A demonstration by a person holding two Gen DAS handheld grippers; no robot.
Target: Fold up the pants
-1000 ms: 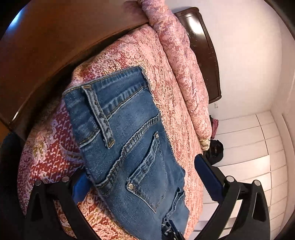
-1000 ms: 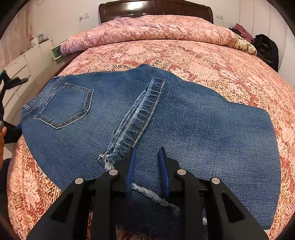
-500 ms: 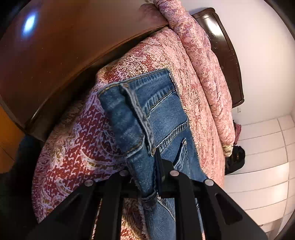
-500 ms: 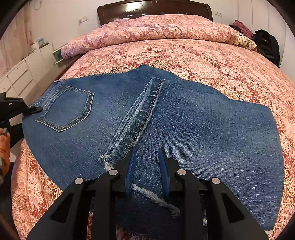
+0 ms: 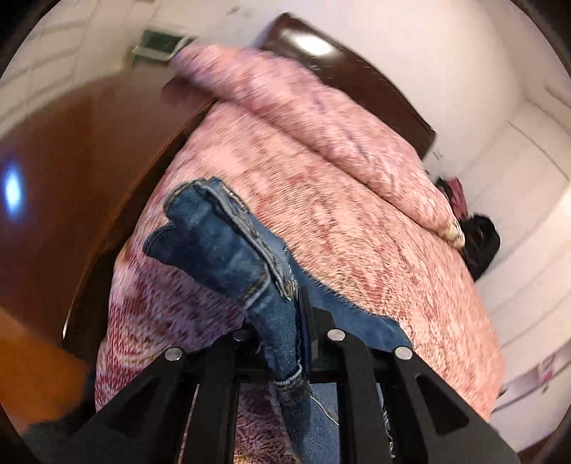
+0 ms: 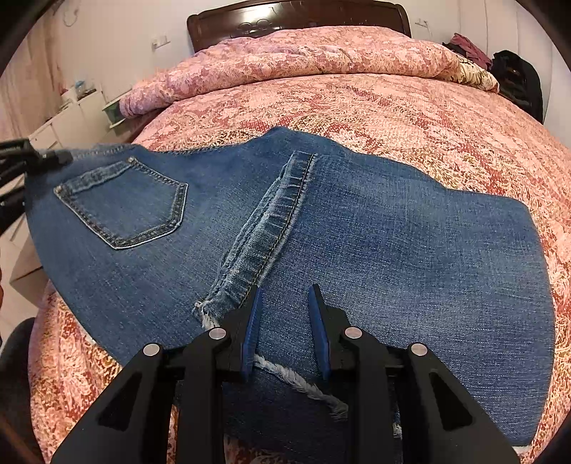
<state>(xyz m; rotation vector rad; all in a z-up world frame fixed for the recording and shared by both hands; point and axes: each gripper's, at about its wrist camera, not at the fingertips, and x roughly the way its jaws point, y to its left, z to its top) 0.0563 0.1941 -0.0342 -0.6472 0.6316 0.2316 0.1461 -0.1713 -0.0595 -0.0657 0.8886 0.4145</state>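
Note:
Blue jeans (image 6: 357, 232) lie folded on the pink patterned bedspread (image 6: 392, 100), back pocket (image 6: 125, 207) at the left and frayed hems near the front. My left gripper (image 5: 285, 321) is shut on the jeans' waistband (image 5: 228, 242) and holds that corner lifted off the bed; it also shows at the left edge of the right wrist view (image 6: 32, 160). My right gripper (image 6: 283, 314) hovers low over the jeans by the frayed hem (image 6: 296, 382), its jaws a small gap apart, holding nothing.
A rolled pink quilt (image 6: 303, 57) lies along the dark wooden headboard (image 6: 296, 18). White drawers (image 6: 64, 117) stand left of the bed. A dark bag and clothes (image 6: 514, 75) sit at the right. The wooden bed frame (image 5: 89, 150) runs beside the lifted corner.
My left gripper closed on the waistband and raised that corner off the bed, swinging toward the headboard. My right gripper stayed in place with the same small gap.

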